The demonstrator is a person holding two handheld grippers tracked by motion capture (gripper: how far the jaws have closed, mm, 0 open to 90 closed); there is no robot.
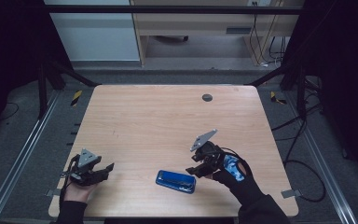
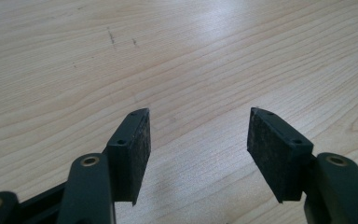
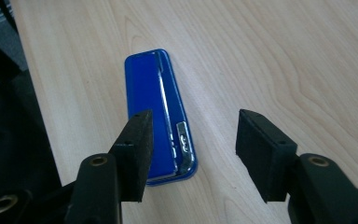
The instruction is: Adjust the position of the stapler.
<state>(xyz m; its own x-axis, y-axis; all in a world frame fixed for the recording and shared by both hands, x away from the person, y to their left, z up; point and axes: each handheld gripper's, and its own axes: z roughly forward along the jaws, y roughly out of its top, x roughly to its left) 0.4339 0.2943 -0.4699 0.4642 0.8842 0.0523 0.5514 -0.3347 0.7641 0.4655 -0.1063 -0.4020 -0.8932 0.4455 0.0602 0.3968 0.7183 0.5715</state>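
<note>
A blue case [image 1: 175, 181] lies flat near the table's [image 1: 168, 116] six o'clock edge. The right gripper [image 1: 196, 171] sits just at the case's three o'clock end, jaws spread and empty; in the right gripper view the case [image 3: 156, 107] lies past the left jaw, not between them. The left gripper [image 1: 103, 170], well apart at the case's nine o'clock, also has its jaws spread over bare wood.

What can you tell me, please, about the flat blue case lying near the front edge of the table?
The glossy blue rectangular case with rounded corners lies flat and closed on the light wooden table, near its front edge. A silvery metal strip with a small clasp runs along its length. It looks like plastic or lacquered metal. The open right gripper hovers beside one end; nothing touches it.
</note>
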